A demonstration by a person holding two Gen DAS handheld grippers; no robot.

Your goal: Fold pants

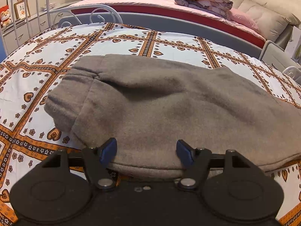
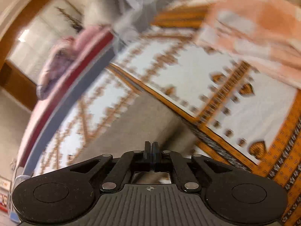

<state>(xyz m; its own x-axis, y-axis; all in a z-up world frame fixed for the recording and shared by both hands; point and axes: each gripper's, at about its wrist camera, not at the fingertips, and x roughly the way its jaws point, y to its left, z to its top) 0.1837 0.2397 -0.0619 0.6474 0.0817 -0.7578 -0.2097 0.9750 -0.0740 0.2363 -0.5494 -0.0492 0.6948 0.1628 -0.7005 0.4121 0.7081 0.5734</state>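
Grey-brown pants (image 1: 160, 101) lie folded on a bed sheet (image 1: 56, 56) patterned in white and orange, the cuffs at the far left. My left gripper (image 1: 146, 151) is open, its blue pads either side of the near folded edge, above the cloth. In the right wrist view the picture is motion-blurred; the pants (image 2: 131, 128) show as a grey patch ahead. My right gripper (image 2: 151, 147) has its jaws pressed together, and I see nothing between them.
A white metal bed rail (image 1: 94, 13) runs along the far side of the sheet. Beyond it stands a pink bed (image 1: 150, 1) with a folded quilt (image 1: 203, 0). An orange-pink cloth (image 2: 263, 37) lies at the upper right of the right wrist view.
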